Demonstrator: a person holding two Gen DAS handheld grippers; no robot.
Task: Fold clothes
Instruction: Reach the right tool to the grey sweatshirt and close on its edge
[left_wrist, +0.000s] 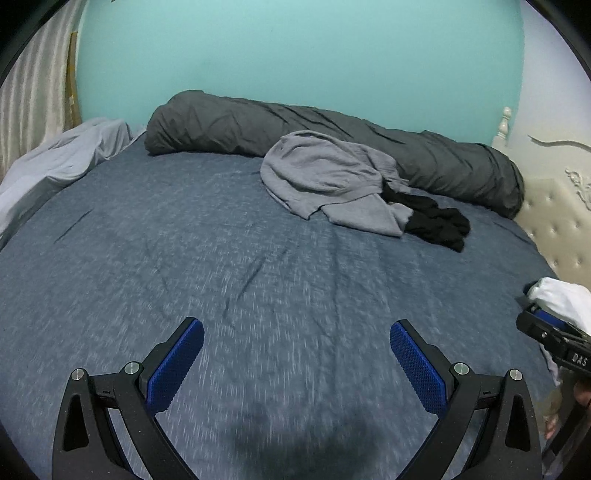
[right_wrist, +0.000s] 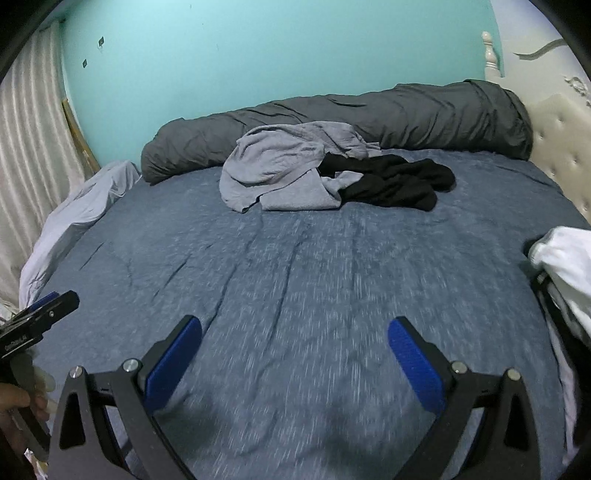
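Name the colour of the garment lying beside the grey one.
Black; clearest in the right wrist view.

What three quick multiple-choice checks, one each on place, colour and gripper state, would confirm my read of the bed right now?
1. Where does the grey garment lie?
A. beside the rolled dark duvet
B. between the right gripper's fingers
C. on the floor

2. What colour is the garment touching it?
A. red
B. black
C. yellow

3. How do the left gripper and right gripper stand?
A. both shut
B. one clamped on cloth
C. both open, holding nothing

Key: 1 A, it rests against the duvet at the far side; 2 B, the black garment is plainly black; 3 C, blue pads are spread over bare bedsheet.
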